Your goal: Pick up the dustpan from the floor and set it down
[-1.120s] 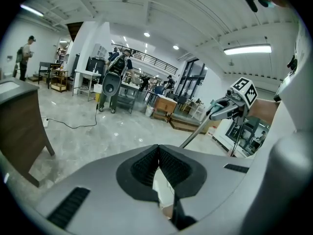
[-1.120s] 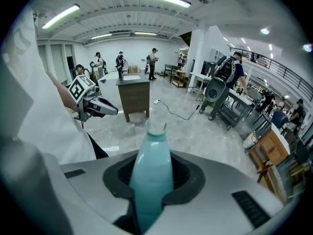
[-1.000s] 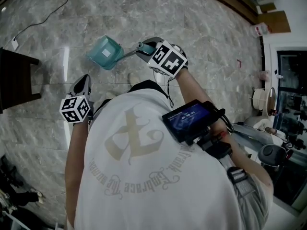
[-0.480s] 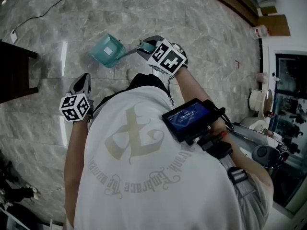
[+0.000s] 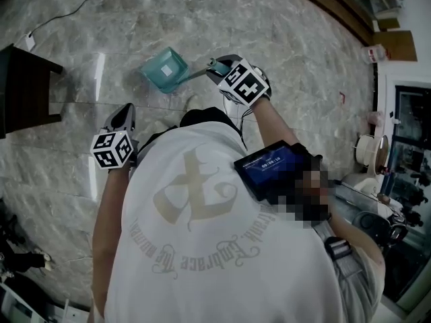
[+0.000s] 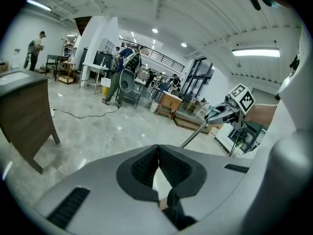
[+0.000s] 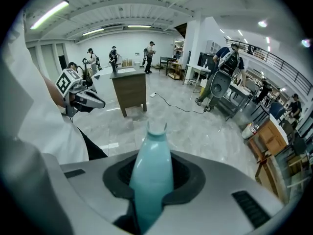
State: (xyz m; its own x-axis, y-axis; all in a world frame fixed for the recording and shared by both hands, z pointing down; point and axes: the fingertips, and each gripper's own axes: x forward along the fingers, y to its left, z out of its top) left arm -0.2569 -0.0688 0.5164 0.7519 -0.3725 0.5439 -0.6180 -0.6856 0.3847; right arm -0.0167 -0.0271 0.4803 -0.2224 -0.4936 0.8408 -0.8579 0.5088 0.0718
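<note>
My right gripper (image 5: 219, 67) fingers clamp the dustpan (image 5: 165, 70) handle, pan at 10 o'clock. My left gripper (image 5: 123, 118) fingers are closed together, empty.

Open wkshop hall w/ marble floor (image 5: 269, 25); benches (image 6: 93, 68); strip lights (image 6: 256, 52).

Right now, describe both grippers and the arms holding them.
The left gripper and right gripper have smooth light-grey moulded shells that taper towards the jaws, which are lined with black ribbed pads. Each carries a white cube printed with black square markers. The person wears a white short-sleeved T-shirt with a pale beige print. The forearms are bare.
</note>
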